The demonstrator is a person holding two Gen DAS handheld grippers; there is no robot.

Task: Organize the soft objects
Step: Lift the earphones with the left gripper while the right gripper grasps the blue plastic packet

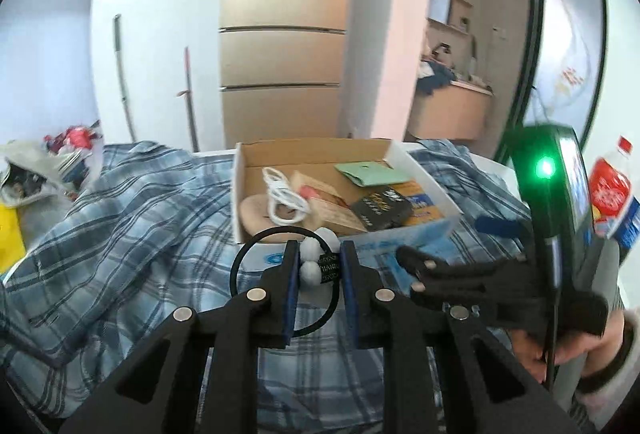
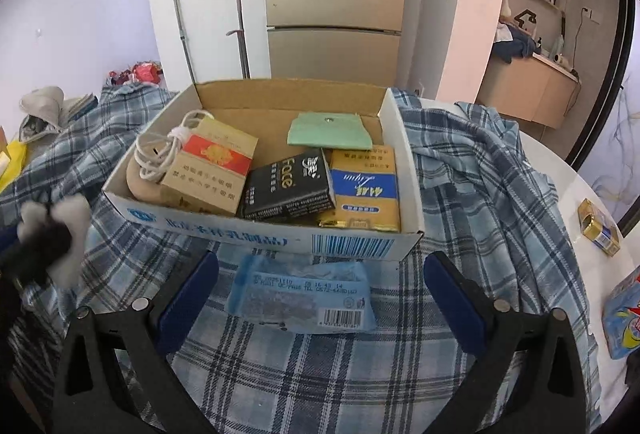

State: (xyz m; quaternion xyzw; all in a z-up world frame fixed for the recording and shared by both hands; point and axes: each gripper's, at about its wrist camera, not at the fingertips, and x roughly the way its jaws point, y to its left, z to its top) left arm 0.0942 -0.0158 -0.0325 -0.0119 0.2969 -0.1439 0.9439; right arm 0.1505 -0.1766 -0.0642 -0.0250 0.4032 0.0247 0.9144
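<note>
the left tongs [image 1: 319,266], at lower centre of the left view, were closed on a black hair tie with white pompoms [image 1: 310,262], held in the air just short of the cardboard box [image 1: 400,234]. the hanging loop could have snagged on the box's near wall, or the tie slipped from so narrow a pinch. the right tongs [image 2: 320,286] were spread wide and held nothing, over a blue packet [image 2: 304,294] on the plaid cloth [image 2: 480,194]. only the right view showed the box's contents clearly; only the left view showed the grip.

Left gripper [image 1: 319,266] clamped; right gripper [image 2: 320,298] spread.
</note>
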